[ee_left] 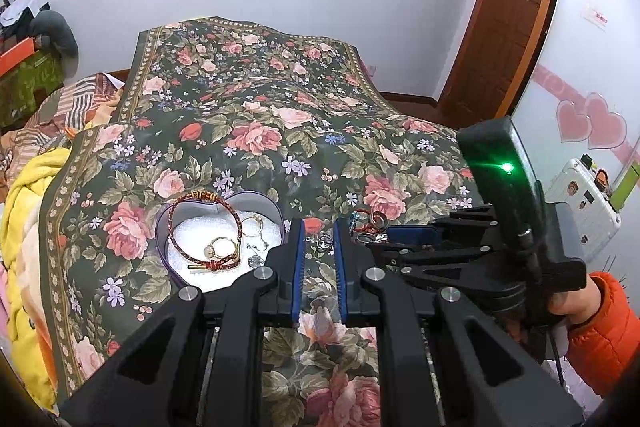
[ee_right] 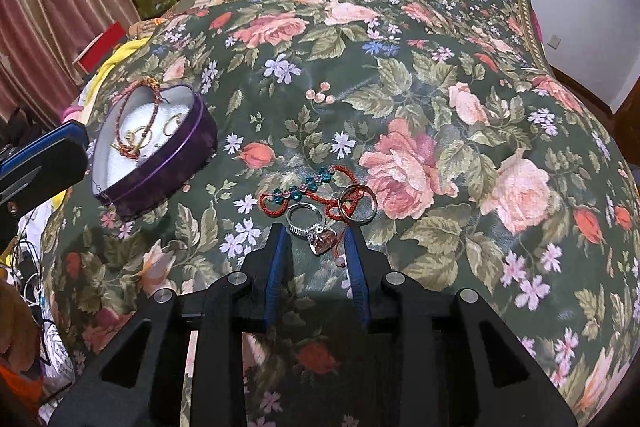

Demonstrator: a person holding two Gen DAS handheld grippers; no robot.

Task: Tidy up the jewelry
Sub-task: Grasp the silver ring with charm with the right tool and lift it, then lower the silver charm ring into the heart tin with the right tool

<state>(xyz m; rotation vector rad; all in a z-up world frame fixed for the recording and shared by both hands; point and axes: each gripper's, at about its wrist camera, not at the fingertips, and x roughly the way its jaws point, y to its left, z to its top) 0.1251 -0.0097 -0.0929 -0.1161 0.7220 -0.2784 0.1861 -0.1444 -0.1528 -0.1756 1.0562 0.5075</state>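
Observation:
A purple heart-shaped box (ee_left: 162, 235) (ee_right: 172, 163) with a white lining sits on the floral bedspread. It holds a red braided bracelet (ee_left: 200, 211), two gold rings (ee_left: 220, 247) and small silver pieces (ee_left: 256, 257). Right of the box lie a red cord bracelet with teal beads (ee_right: 296, 191), a plain band ring (ee_right: 366, 219) and a silver ring with a pink stone (ee_right: 308, 229). My right gripper (ee_right: 315, 231) (ee_left: 380, 241) points down over that silver ring, open, its pads on either side and not pressing. My left gripper (ee_left: 319, 239) hovers beside the box, narrowly open, nothing in it.
The floral bedspread (ee_right: 420, 87) covers a rounded bed. A yellow blanket (ee_left: 24, 227) bunches at its left edge. A hand in an orange sleeve (ee_left: 600, 319) holds the right gripper. A white suitcase (ee_left: 580, 203) and a wooden door (ee_left: 504, 27) stand to the right.

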